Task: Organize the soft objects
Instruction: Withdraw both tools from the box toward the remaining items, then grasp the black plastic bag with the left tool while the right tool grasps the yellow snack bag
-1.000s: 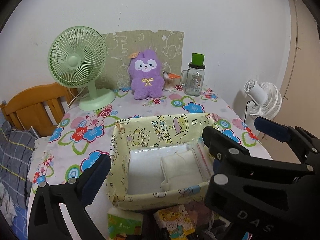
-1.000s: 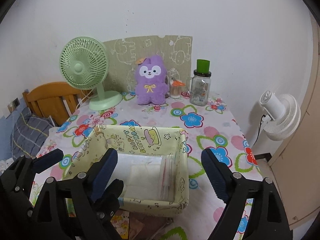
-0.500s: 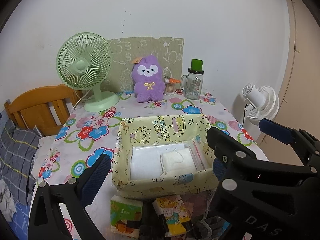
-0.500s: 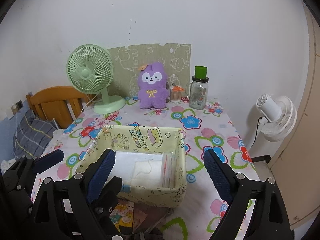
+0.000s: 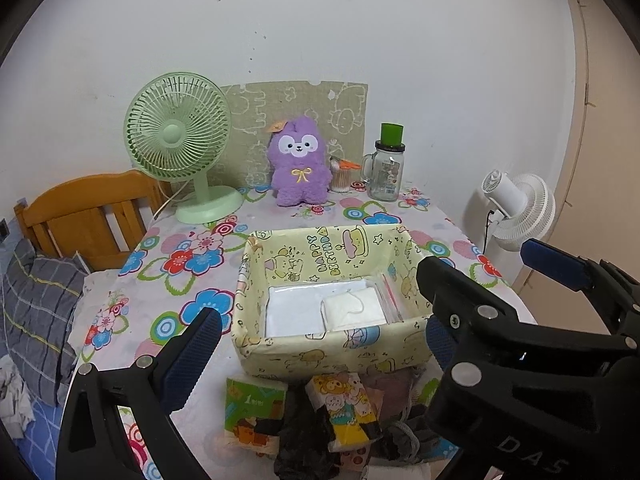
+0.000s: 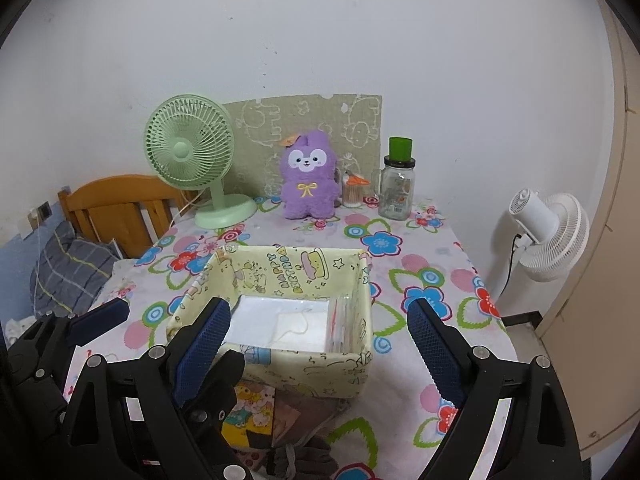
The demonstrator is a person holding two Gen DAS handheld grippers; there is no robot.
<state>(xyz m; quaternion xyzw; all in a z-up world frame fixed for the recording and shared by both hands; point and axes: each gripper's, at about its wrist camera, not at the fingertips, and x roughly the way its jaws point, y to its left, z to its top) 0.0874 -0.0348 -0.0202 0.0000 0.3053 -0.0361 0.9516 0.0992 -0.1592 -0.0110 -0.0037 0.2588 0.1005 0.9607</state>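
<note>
A yellow cartoon-print fabric basket (image 5: 332, 356) stands on the flowered tablecloth (image 5: 188, 280). Inside lie a clear zip bag (image 5: 296, 308) and a white folded pad (image 5: 352, 308). In front of the basket, at the table's near edge, lie a green tissue pack (image 5: 252, 408), a bear-print tissue pack (image 5: 344, 404), dark gloves (image 5: 304, 444) and a pinkish cloth (image 5: 388, 384). A purple plush (image 5: 300, 164) sits at the back. My left gripper (image 5: 316, 348) hangs open before the basket, empty. My right gripper (image 6: 318, 348) is open beside it, empty too.
A green desk fan (image 5: 178, 140) stands at the back left, with a glass jar with a green lid (image 5: 386, 168) and a swab holder (image 5: 342, 176) at the back right. A white fan (image 5: 520, 208) stands right of the table. A wooden headboard (image 5: 88, 216) and plaid pillow (image 5: 36, 312) lie left.
Both grippers have drawn back from the basket, which now looks smaller and farther. The tissue packs and dark gloves at the near edge have come further into view. Jaws stay open.
</note>
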